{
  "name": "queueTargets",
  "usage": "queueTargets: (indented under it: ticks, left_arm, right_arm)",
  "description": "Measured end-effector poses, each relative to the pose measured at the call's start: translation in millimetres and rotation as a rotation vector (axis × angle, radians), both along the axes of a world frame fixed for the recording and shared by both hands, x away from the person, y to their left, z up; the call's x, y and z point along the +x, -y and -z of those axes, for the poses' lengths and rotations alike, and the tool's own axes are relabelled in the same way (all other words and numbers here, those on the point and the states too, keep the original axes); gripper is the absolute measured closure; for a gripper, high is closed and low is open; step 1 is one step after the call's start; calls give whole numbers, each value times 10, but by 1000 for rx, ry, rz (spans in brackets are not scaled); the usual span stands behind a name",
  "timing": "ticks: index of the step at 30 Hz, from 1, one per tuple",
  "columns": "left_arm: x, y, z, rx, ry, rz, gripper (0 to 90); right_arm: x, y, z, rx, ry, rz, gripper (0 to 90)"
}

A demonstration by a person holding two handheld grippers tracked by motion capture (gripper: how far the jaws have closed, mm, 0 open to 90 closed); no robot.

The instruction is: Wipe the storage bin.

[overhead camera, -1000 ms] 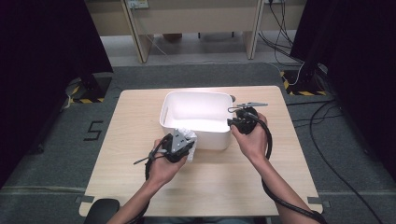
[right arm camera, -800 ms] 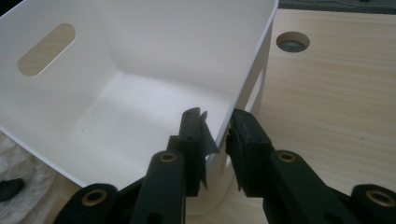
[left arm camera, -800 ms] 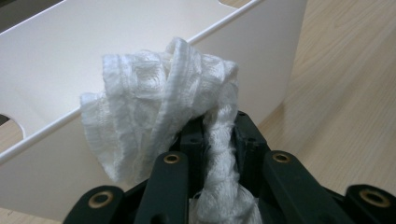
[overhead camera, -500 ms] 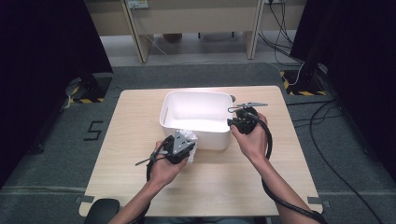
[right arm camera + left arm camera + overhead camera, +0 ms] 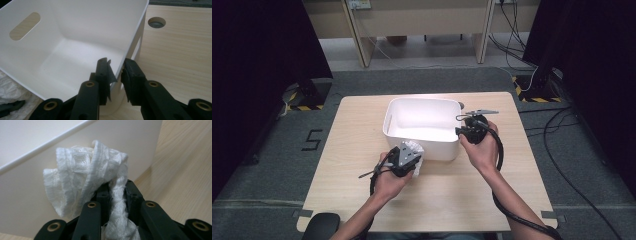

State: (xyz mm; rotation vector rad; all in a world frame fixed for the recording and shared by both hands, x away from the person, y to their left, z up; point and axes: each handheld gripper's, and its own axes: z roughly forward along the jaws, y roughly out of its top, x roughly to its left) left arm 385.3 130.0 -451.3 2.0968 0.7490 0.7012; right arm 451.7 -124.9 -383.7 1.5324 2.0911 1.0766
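Observation:
A white plastic bin (image 5: 422,101) with handle slots stands in the middle of the wooden table (image 5: 357,130). My right gripper (image 5: 463,131) holds the bin's right wall near the front corner. In the right gripper view one jaw of this gripper (image 5: 116,69) is inside the bin (image 5: 75,27) and the other outside, pinching the wall. My left gripper (image 5: 408,156) is just before the bin's front wall, shut on a crumpled white knitted cloth (image 5: 416,149). In the left gripper view the cloth (image 5: 82,170) bunches above the left gripper (image 5: 116,188), close against the bin (image 5: 22,200).
Nothing lies inside the bin. A round cable hole (image 5: 156,22) is in the table behind the bin's right corner. Bare tabletop lies left, right and in front of the bin. Grey floor, cables and desk legs surround the table.

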Motion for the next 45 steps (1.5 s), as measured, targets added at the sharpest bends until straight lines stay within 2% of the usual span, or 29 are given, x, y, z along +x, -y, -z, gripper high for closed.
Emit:
queueTargets:
  ticks: [1,9,14,17,18,25,39,45]
  left_arm:
    - [-7,4,9,-5,-17,-3,772]
    - [5,7,58,10,-20,2,771]
    - [5,11,72,5,-21,-1,771]
    - [8,13,81,8,-8,0,771]
    - [4,13,86,14,-19,0,771]
    - [12,29,136,12,-24,-1,771]
    - [35,41,266,45,-50,0,771]
    - [39,50,297,44,-55,-5,772]
  right_arm:
    - [0,-2,0,2,0,1,753]
    - [0,-1,1,0,1,0,753]
    - [0,-1,0,1,1,0,753]
    - [0,-1,1,0,1,0,752]
    - [0,-1,1,1,1,0,752]
    - [0,-4,1,1,1,2,752]
    - [0,-6,-1,-1,0,0,752]
    - [2,-7,-1,-1,0,1,752]
